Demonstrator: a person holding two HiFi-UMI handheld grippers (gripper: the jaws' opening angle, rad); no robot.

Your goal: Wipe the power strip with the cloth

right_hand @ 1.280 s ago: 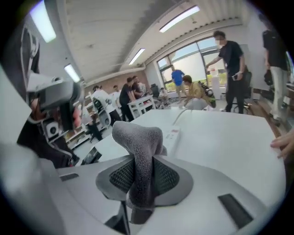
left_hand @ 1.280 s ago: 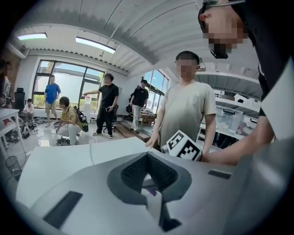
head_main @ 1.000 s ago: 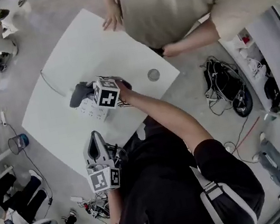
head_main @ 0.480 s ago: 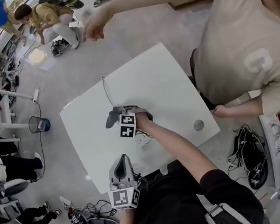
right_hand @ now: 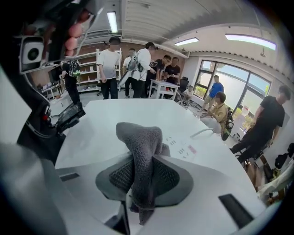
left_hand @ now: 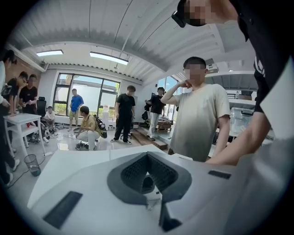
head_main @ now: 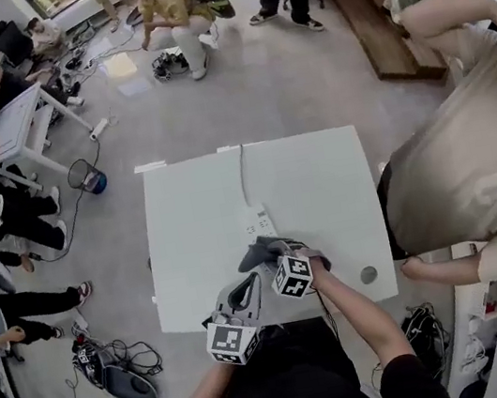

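A white power strip (head_main: 258, 223) lies on the white table (head_main: 186, 223), its cord (head_main: 243, 166) running to the far edge. A grey cloth (head_main: 257, 256) is bunched at the strip's near end. My right gripper (head_main: 277, 262) is shut on that cloth; in the right gripper view the cloth (right_hand: 143, 151) stands up between the pads, with the strip (right_hand: 183, 148) just beyond. My left gripper (head_main: 250, 283) hovers near the table's front edge, close beside the right one. Its jaws meet at the tips with nothing between them (left_hand: 147, 157).
A person in a beige shirt (head_main: 476, 191) leans at the table's right side, one hand (head_main: 415, 267) by the corner. A small grey disc (head_main: 368, 274) sits near that corner. Cables (head_main: 117, 369) lie on the floor at left. Several people stand or sit around the room.
The head view has swung, so the table now sits square. My right gripper has rolled and dropped with the cloth to the strip's near end. The left gripper has come closer to it.
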